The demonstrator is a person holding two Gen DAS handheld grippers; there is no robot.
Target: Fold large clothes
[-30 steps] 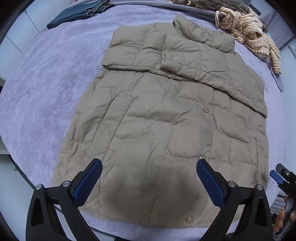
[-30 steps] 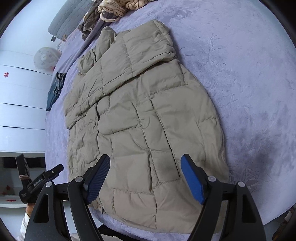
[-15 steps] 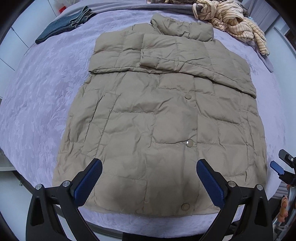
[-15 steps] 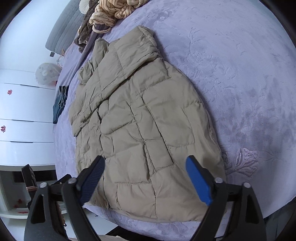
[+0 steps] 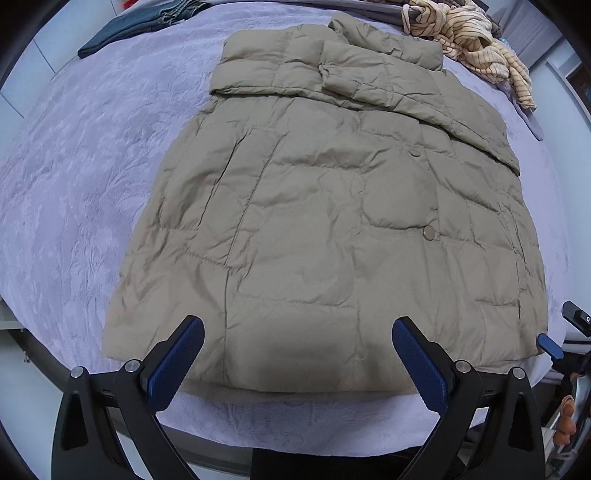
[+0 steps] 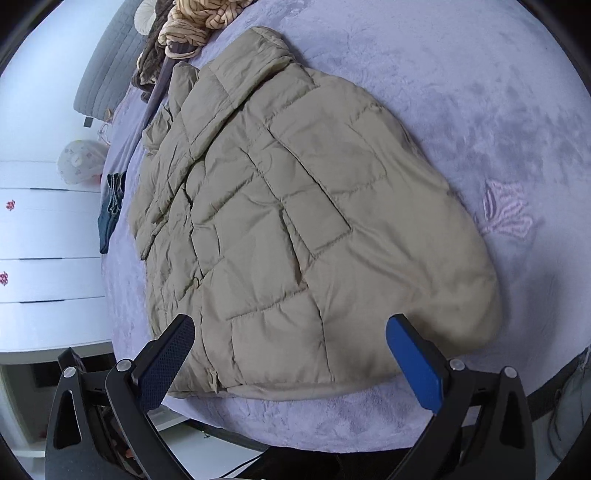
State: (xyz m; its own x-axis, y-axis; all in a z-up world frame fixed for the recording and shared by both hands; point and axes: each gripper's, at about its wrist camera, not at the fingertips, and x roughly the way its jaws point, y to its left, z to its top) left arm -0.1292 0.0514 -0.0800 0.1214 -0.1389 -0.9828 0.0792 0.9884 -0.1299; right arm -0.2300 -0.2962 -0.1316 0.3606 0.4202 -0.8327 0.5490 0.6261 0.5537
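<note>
A beige quilted puffer jacket [image 5: 332, 221] lies flat on the lilac bedspread [image 5: 74, 184], sleeves folded across its chest and collar at the far end. Its hem runs along the bed's near edge. My left gripper [image 5: 297, 360] hangs open over the left-middle of the hem, with nothing pinched. In the right wrist view the same jacket [image 6: 295, 221] stretches away from the right gripper [image 6: 291, 363]. That gripper's jaws are opening wide above the hem's right corner, and the pads touch no cloth. The right gripper's blue fingertip [image 5: 550, 345] shows at the left wrist view's right edge.
A striped yellow sweater [image 5: 480, 44] is heaped at the bed's far right, and a dark teal garment [image 5: 147, 22] lies at the far left. White drawers [image 6: 44, 240] stand beside the bed. The bed's front edge [image 5: 295, 443] drops off just under the grippers.
Both grippers have drawn back toward the bed's near edge, so the hem now sits between the fingers in each view. The right jaws have spread wider and the right view has rolled.
</note>
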